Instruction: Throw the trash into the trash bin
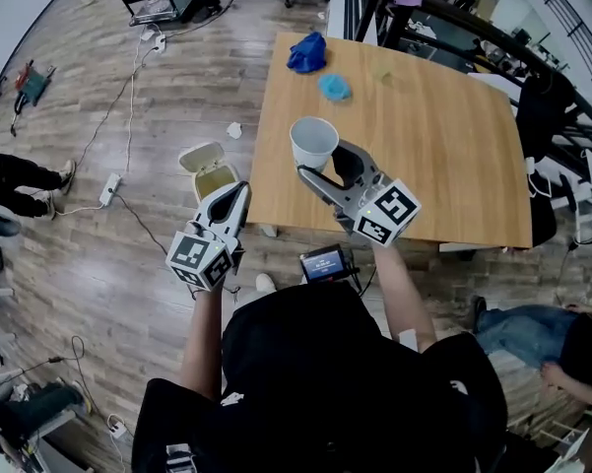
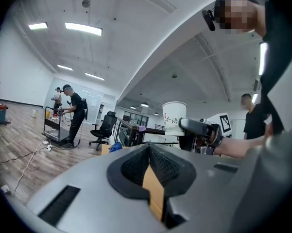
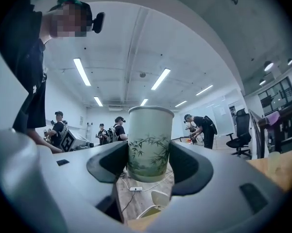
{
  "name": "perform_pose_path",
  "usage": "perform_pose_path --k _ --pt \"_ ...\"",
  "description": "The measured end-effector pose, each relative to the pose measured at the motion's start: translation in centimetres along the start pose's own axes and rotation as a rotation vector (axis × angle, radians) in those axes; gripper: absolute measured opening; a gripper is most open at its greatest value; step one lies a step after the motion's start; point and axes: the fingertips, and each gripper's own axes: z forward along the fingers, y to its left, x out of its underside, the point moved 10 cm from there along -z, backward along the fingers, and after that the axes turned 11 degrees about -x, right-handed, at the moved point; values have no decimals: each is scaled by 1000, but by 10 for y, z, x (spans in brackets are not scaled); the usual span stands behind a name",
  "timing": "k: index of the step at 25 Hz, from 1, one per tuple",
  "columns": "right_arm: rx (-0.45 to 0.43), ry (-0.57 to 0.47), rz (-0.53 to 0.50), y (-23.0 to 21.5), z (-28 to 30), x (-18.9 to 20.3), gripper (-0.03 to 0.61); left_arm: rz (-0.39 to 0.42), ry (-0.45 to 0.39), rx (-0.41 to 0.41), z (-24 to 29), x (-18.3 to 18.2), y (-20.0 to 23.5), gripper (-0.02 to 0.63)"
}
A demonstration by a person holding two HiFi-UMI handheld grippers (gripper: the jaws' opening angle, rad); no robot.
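Right tongs [image 3: 148, 154] grip cup [image 1: 314, 141] beside table edge [image 1: 266, 136].

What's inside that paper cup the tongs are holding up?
Seen from above, the paper cup gripped by the right tongs shows only a plain white inner wall, and nothing appears to be in it. Its near wall covers part of the bottom, so that part cannot be checked.
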Motion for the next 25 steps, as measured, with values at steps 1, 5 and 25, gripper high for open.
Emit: perform_pose_path --k 1,5,25 --pt "-16 0 4 -1 8 0 261 -3 -3 -16 -5 0 4 8" --pt "-88 31 2 3 47 9 261 -28 -10 -95 -32 2 22 8" --pt "-242 307 212 10 257 144 262 -158 -14 -404 -167 44 133 8"
